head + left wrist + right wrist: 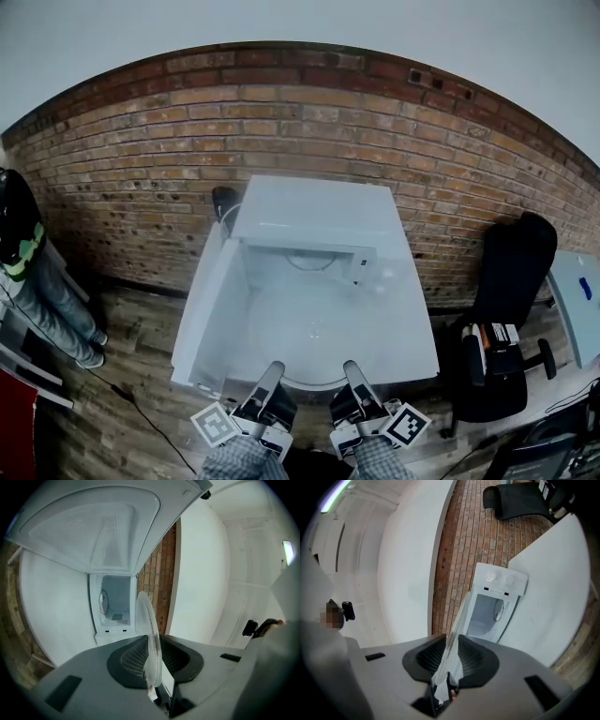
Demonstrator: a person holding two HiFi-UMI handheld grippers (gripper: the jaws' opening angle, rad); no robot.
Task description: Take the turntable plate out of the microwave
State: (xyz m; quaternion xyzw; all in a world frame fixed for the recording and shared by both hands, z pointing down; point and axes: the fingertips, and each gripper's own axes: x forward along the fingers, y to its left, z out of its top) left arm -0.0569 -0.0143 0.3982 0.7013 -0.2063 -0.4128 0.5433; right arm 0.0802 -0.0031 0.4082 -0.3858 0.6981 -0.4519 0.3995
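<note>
A: So, what shows at the left edge of the head view?
B: A person (28, 267), then the white microwave (314, 216), its door (202, 309) swung open leftward.
A: And the grippers?
B: Bottom centre. The left gripper (271, 373) pinches the near rim of the glass turntable plate (314, 354), and the right gripper (352, 371) pinches that rim just beside it.
A: Where's the plate?
B: Outside the cavity, over the white table (412, 347). A black chair (511, 272) stands at the right.

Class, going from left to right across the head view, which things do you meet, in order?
Standing person in blue jeans → open white microwave → black office chair → pale tabletop at the right edge.
</note>
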